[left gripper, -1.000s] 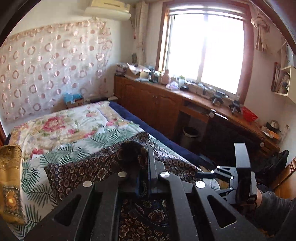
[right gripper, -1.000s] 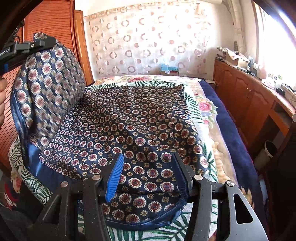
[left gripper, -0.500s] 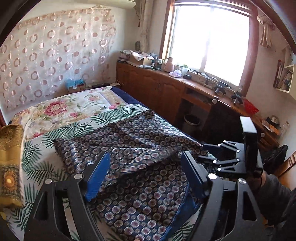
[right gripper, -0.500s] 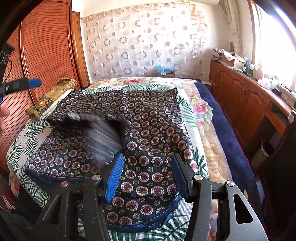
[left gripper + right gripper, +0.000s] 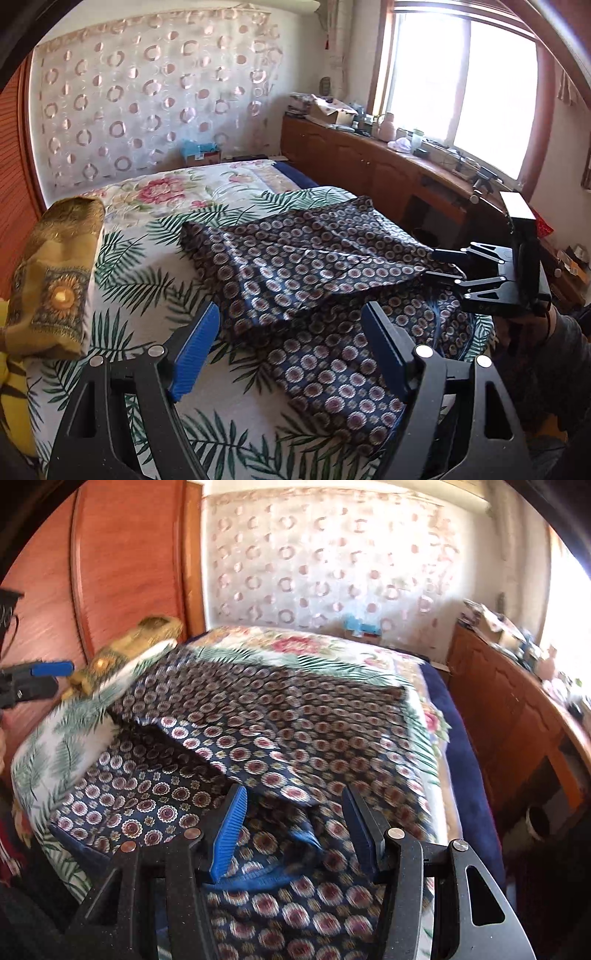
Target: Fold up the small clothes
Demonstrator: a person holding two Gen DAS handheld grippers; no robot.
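Note:
A dark blue garment with round medallion print [image 5: 310, 266] lies on the bed, one part folded over the rest; it fills the middle of the right wrist view [image 5: 280, 731]. My left gripper [image 5: 291, 350] is open and empty, hovering above the garment's near edge. My right gripper [image 5: 295, 823] is open and empty, low over the garment's blue hem. It shows in the left wrist view [image 5: 443, 264] at the garment's right edge, and the left gripper shows at the far left of the right wrist view [image 5: 37, 675].
The bed has a floral and palm-leaf cover [image 5: 155, 236]. A gold patterned bolster [image 5: 55, 273] lies at the bed's left side. A wooden cabinet run [image 5: 369, 166] with clutter stands under the window on the right. A wooden wardrobe [image 5: 125, 568] stands on the left.
My left gripper let go of the garment flap it held up; the flap dropped folded onto the garment. The left gripper pulled back and left. The right gripper moved closer over the hem.

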